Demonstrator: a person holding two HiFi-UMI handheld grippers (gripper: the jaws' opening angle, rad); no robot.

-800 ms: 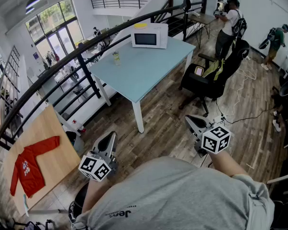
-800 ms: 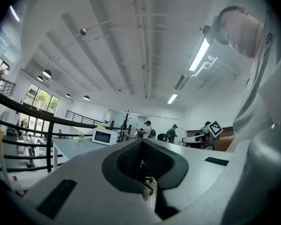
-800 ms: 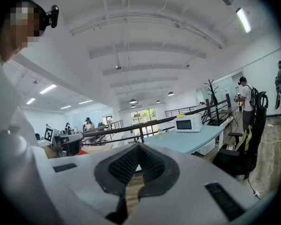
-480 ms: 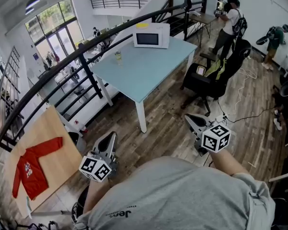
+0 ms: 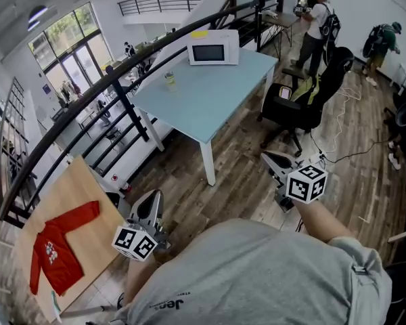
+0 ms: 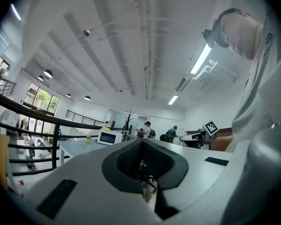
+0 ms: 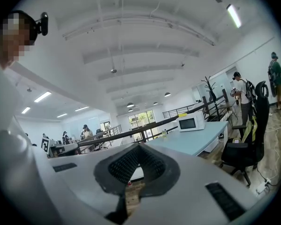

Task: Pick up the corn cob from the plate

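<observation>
No corn cob and no plate shows in any view. My left gripper [image 5: 149, 207] is held low in front of my body, its jaws shut with nothing between them; the left gripper view [image 6: 143, 149] shows them closed, pointing level across the room. My right gripper [image 5: 273, 161] is out to the right over the wooden floor. Its jaws are also shut and empty in the right gripper view [image 7: 136, 154]. Ahead stands a light-blue table [image 5: 210, 97] with a white microwave [image 5: 213, 48] and a small jar [image 5: 169, 80] on it.
A black office chair [image 5: 301, 103] draped with a jacket stands right of the table. A dark railing [image 5: 118, 87] runs along the left. A wooden table [image 5: 81, 202] at the lower left carries a red garment [image 5: 57, 249]. Two people [image 5: 318, 26] stand at the back right.
The head view has shifted: the blue table and chair sit a little closer and the red garment lower in the picture. Both grippers stay shut in front of my body.
</observation>
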